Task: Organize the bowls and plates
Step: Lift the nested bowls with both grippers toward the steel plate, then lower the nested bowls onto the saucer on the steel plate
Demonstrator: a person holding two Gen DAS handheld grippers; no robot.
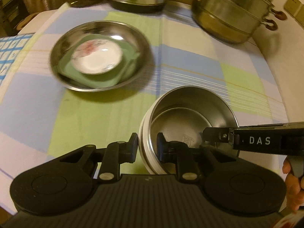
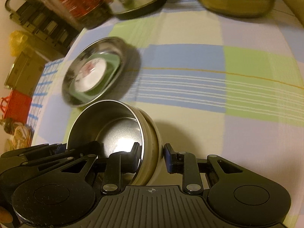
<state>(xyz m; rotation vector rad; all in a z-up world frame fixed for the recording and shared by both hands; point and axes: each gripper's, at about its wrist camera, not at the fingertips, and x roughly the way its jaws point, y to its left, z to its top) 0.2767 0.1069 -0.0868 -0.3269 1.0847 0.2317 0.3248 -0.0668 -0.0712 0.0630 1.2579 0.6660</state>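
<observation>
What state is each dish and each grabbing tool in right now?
Steel-lined bowl: empty, tilted, gripped at opposite rims.
Left tool: clamped on the bowl's rim.
Right tool: astride the opposite rim, clamped.
Steel plate: flat on the cloth, holding a stack.
Green square dish: nested inside it.
Floral saucer: on top, empty.

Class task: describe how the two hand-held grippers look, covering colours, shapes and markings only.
Both the left gripper and the right gripper are matte black, with a ribbed body, round side discs, silver rivets and blue finger pads. The right gripper carries white letters DAS.
</observation>
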